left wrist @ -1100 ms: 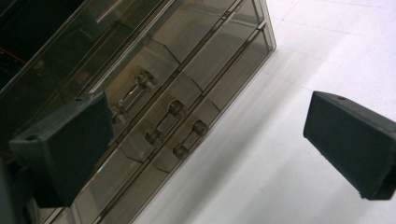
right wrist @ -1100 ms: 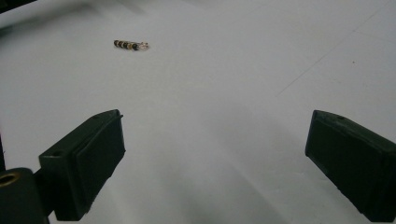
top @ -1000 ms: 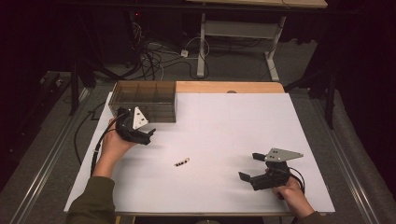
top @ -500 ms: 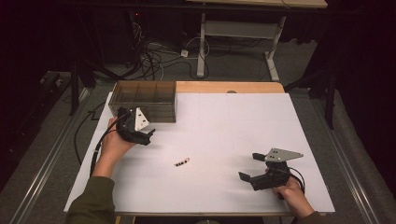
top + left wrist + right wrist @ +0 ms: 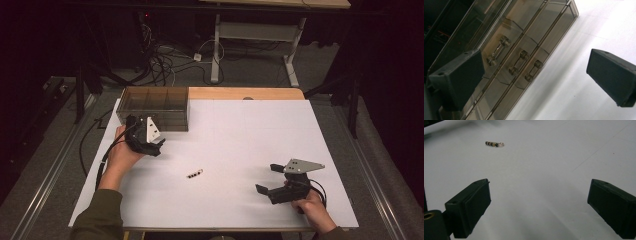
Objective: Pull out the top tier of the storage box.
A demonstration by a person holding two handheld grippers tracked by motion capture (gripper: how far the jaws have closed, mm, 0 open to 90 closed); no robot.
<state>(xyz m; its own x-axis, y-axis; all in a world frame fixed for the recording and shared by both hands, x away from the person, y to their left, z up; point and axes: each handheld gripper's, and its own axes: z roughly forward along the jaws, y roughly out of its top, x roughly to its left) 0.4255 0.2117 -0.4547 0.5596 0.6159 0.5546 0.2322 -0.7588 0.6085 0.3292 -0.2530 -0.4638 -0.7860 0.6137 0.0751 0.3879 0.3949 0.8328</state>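
A: Left gripper (image 5: 156, 145) first. State?

B: Fingers (image 5: 459, 80) wide apart, nothing between them. It hovers just in front of the smoky transparent plastic drawer box (image 5: 155, 105), which has three small drawers. In the left gripper view the box front sits behind the left-hand finger and runs into the gap; the three clear bar handles (image 5: 519, 62) show between the two fingers, nearer the left-hand one.

A: Touching the box?

B: Can't tell. Close to it, no contact seen.

A: Right gripper (image 5: 267, 179)?

B: Fingers (image 5: 471, 206) also spread wide, holding nothing. Low over the white desk (image 5: 240, 130), held by the hand at the near right corner.

A: And the small thing on the desk?

B: Short dark beaded piece with a pale metal end (image 5: 195, 174), lying flat on the white surface. In the right gripper view it is well ahead of the fingertips, up past the left-hand finger (image 5: 494, 144), not between them. From the high view it lies between the two grippers, apart from both, somewhat nearer the left one.

A: Anything near it?

B: Bare desk around it. The box is well apart from it, at the far left edge.
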